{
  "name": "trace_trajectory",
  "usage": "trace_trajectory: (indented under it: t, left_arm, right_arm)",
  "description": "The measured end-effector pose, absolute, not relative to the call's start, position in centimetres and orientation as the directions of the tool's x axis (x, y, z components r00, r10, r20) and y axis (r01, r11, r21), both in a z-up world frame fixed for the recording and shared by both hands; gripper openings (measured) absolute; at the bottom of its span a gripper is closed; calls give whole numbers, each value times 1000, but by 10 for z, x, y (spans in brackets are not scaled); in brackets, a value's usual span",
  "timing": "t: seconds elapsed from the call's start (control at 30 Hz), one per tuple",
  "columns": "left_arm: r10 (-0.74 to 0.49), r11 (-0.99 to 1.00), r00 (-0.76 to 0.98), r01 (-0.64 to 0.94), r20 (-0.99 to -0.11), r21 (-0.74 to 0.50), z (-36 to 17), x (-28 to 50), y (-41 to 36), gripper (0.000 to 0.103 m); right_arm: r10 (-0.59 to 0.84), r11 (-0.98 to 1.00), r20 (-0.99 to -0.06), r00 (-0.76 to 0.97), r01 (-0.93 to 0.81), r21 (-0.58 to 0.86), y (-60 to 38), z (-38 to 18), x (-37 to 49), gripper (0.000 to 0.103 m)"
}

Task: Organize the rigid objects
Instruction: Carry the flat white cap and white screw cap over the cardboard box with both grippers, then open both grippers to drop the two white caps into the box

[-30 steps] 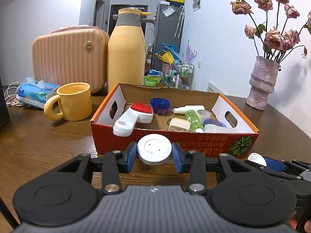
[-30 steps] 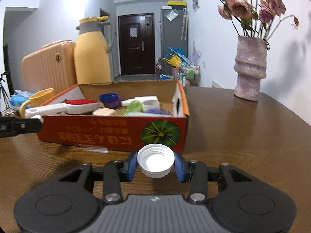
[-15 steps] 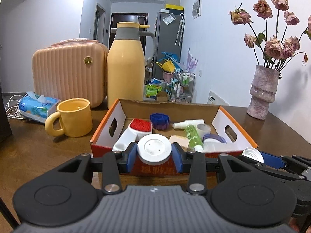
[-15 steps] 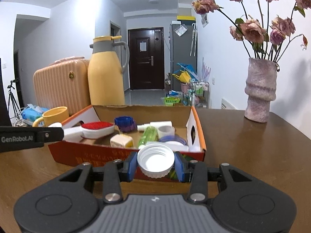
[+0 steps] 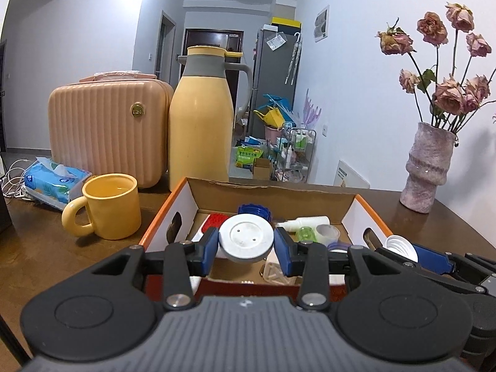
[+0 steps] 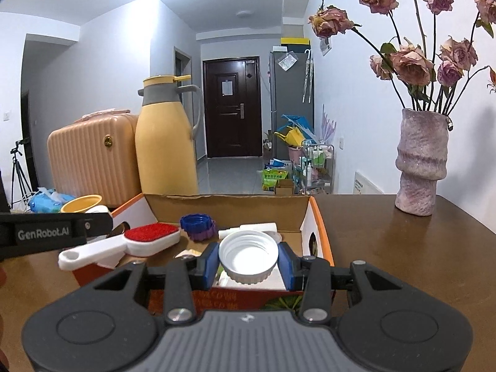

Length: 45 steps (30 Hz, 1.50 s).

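Note:
My left gripper is shut on a white round lid and holds it over the near wall of the orange cardboard box. My right gripper is shut on a white threaded cap, open side up, above the box's near right corner; it also shows in the left wrist view. In the box lie a red-and-white brush, a blue lid, a white spray bottle, a green bottle and other small items.
A yellow mug, a tissue pack, a yellow thermos jug and a pink case stand left and behind the box. A pink vase with dried roses stands at the right on the brown table.
Both grippers have risen from table level and moved forward over the box's near edge, each still holding its lid. The box contents now show from above.

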State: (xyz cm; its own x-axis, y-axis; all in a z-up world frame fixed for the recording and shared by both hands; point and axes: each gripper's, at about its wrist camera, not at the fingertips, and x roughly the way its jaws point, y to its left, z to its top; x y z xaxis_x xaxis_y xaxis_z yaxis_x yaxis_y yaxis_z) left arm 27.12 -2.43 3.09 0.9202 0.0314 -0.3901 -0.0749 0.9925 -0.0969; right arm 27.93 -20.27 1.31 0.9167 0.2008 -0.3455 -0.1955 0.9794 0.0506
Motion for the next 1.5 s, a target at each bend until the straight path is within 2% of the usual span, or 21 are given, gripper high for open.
trace_trajectory:
  t: [0.8,1.5]
  left_arm:
    - [61,990,911,-106,-407,-90,22,338,-22,40]
    - [60,995,899,-90,-435,-50,18,369,-23,40]
  right_arm:
    - [208,978,-343,916,-183,104,-203,4,343,39]
    - [212,977,-342,916,-196,81,-194,2,375,39]
